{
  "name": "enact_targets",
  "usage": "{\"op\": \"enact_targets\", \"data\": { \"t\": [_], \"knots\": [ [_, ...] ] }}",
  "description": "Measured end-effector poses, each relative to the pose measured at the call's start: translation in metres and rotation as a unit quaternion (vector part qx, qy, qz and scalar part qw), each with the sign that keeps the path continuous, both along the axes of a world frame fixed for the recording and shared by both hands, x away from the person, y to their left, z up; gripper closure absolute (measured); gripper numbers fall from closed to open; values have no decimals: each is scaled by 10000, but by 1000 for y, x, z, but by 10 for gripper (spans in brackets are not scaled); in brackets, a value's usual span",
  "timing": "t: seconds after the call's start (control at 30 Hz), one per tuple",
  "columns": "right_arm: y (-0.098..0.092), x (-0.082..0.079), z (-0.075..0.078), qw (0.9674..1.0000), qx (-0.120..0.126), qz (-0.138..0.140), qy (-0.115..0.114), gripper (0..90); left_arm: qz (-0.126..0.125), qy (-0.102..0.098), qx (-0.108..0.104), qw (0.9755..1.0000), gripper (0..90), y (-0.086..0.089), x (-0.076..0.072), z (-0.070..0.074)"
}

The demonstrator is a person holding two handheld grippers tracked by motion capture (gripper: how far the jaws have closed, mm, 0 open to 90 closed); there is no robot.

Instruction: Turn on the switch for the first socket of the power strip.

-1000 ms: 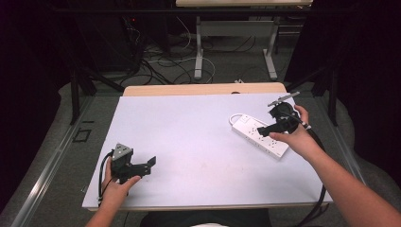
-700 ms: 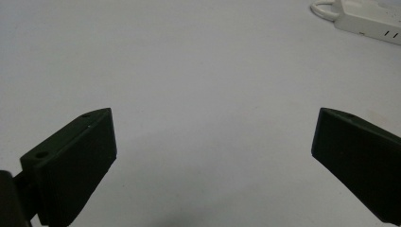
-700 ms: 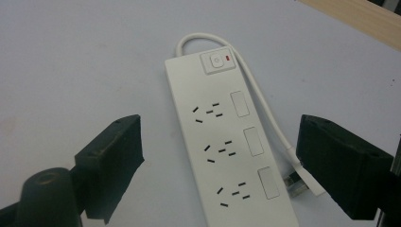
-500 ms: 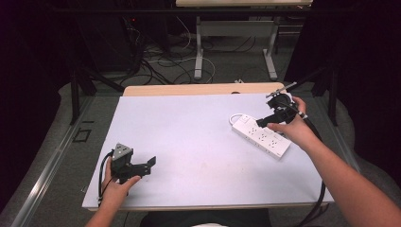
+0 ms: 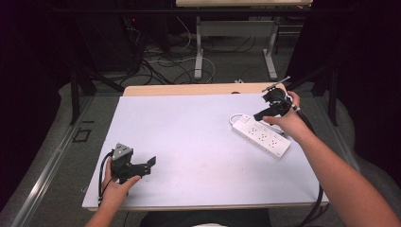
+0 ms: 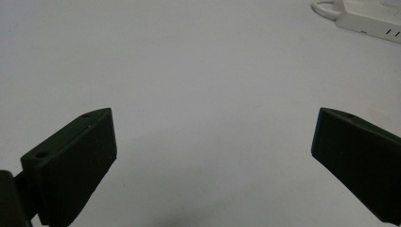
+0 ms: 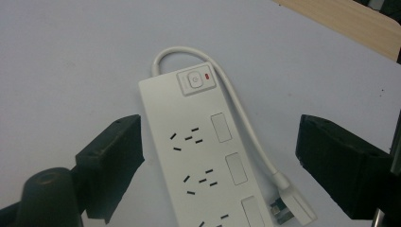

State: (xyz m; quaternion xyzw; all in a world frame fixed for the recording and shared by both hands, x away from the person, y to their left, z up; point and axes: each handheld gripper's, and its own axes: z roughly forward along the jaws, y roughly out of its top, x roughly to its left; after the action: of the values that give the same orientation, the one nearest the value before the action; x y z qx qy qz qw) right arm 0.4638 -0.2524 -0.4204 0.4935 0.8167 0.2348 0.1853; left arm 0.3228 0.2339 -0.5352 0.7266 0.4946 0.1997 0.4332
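A white power strip (image 5: 261,136) lies slanted on the right part of the white table (image 5: 189,142); its short cord loops from the switch end back along its side to a white plug (image 7: 295,204). My right gripper (image 5: 259,115) hovers over the strip's far end, open, with the strip (image 7: 198,156) below and between its jaws, untouched. My left gripper (image 5: 152,164) rests near the front left edge, held by a hand, jaws open over bare tabletop (image 6: 213,94). A corner of the strip (image 6: 369,19) shows far off in the left gripper view.
A wooden table edge (image 5: 198,89) runs along the back of the white top. Beyond it stand desk legs (image 5: 199,52) and cables (image 5: 156,61) on the floor. Dark curtains close both sides.
My right gripper has moved toward the far end of the power strip, away from the person. The left gripper has stayed where it was.
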Motion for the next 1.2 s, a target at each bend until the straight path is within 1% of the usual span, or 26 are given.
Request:
{"op": "enact_targets", "data": {
  "t": [0.03, 0.07, 0.1, 0.27, 0.3, 0.47, 0.53, 0.63, 0.73, 0.8, 1.03, 1.07, 1.1, 1.17, 1.2],
  "knots": [
    [1, 4, -2, 10000, -45, 24, -11, 151, 0, -2, -3, 10000, 7, 0, 0, 0],
    [3, 6, -2, 10000, -27, -20, 8, 152, -1, 0, 3, 10000, 7, 0, 0, 0],
    [3, 7, -3, 10000, -67, -23, 9, 153, 0, -2, 2, 10000, 7, 0, 0, 0],
    [6, 13, -6, 10000, -58, -47, 32, 160, 0, -2, 2, 10000, 7, 1, 0, 0],
    [7, 16, -7, 10000, -1, -66, 69, 162, -1, -1, 2, 10000, 7, 1, 0, 0],
    [8, 22, -11, 9999, -30, -80, 63, 184, -7, 0, 12, 10000, 7, 0, 0, 0],
    [8, 27, -14, 9999, -28, -91, 94, 227, -9, 1, 17, 10000, 8, 0, 0, 0],
    [7, 30, -16, 9999, -24, -119, 105, 246, -9, 3, 19, 10000, 8, 0, 0, 0],
    [7, 36, -20, 9998, 17, -157, 113, 293, -13, 6, 26, 10000, 9, 0, 0, 0],
    [8, 37, -21, 9998, 40, -175, 120, 309, -8, -1, 13, 10000, 8, 0, 1, -1],
    [11, 45, -27, 9998, -77, -188, 28, 422, 3, 5, 8, 10000, 9, 0, 1, -1],
    [11, 45, -27, 9998, -77, -188, 28, 422, 4, 7, 7, 10000, 9, 0, 1, -1],
    [13, 47, -28, 9996, -35, -273, 32, 449, 3, 8, 7, 10000, 10, 0, 1, -1],
    [12, 48, -29, 9997, -54, -246, 21, 455, -3, 2, 7, 10000, 10, 0, 1, -1],
    [13, 49, -30, 9996, -15, -294, 41, 458, -3, 5, 12, 10000, 10, 0, 1, -1]
  ]
}}
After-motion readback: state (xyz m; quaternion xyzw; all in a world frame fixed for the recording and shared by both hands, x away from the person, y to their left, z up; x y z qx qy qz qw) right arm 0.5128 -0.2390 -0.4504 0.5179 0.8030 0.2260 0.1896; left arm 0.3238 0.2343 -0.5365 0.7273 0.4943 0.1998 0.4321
